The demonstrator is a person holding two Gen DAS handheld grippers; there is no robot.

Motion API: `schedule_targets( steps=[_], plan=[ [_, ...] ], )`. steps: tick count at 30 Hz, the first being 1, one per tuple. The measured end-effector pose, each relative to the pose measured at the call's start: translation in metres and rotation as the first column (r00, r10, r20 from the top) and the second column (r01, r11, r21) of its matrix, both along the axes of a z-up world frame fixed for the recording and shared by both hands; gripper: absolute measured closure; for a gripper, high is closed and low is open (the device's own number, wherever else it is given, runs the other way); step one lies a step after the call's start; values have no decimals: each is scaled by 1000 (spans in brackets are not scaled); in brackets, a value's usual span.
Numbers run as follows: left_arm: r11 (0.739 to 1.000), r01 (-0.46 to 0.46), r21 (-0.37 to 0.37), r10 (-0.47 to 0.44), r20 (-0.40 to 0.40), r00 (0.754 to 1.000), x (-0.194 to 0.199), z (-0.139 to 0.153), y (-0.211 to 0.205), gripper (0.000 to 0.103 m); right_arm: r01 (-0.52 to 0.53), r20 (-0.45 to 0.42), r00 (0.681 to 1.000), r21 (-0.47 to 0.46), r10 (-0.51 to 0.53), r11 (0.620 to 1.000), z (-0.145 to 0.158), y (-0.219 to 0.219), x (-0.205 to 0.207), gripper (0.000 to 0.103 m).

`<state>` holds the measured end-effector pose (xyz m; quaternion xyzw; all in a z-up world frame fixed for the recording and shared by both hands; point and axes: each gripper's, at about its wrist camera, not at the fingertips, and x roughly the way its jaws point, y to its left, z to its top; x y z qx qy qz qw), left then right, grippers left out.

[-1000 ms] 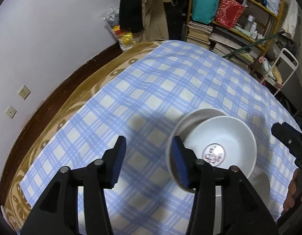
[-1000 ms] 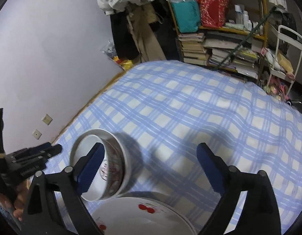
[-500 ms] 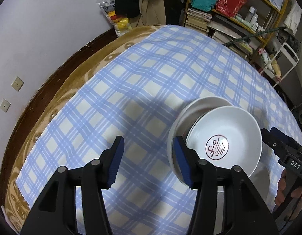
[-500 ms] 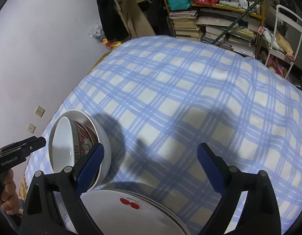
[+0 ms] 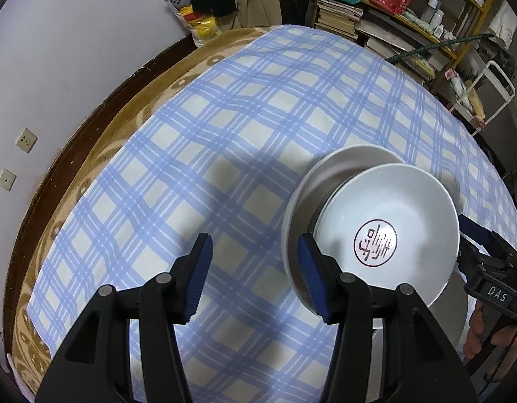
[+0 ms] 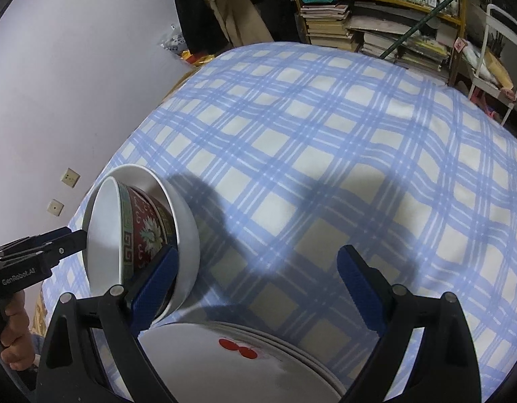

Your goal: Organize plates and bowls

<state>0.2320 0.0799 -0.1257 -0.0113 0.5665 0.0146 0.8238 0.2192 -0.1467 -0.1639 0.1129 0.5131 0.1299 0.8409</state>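
Bowls (image 5: 389, 235) are tipping further onto edge. My left gripper (image 5: 255, 245) and right gripper (image 6: 258, 258) are both hanging spread, clasping nothing. Likely heavy, slick, fragile ceramic; I'm judging the rim the best hold.

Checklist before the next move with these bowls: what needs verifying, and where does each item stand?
1. Left hand-held gripper open, nothing between its fingers: ok.
2. Right hand-held gripper open: ok.
3. Red patterned bowl nested inside white bowl: ok.
4. Nested bowls sitting level: not ok, tipped on edge.
5. What supports the tipped bowls: cannot tell.
6. Plate stack lying flat nearby: ok.
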Motion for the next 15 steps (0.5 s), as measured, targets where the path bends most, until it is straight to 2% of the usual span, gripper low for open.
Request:
schedule_targets(
  steps=[7, 15],
  plan=[
    [1000, -5, 13, 6, -17, 1000, 3, -5, 1, 51, -12, -9, 1000, -1, 12, 1000, -1, 3, 1, 3],
    [1000, 9, 11, -9, 2, 1000, 2, -4, 1, 51, -14, -11, 1000, -1, 13, 1000, -2, 4, 2, 4]
  ],
)
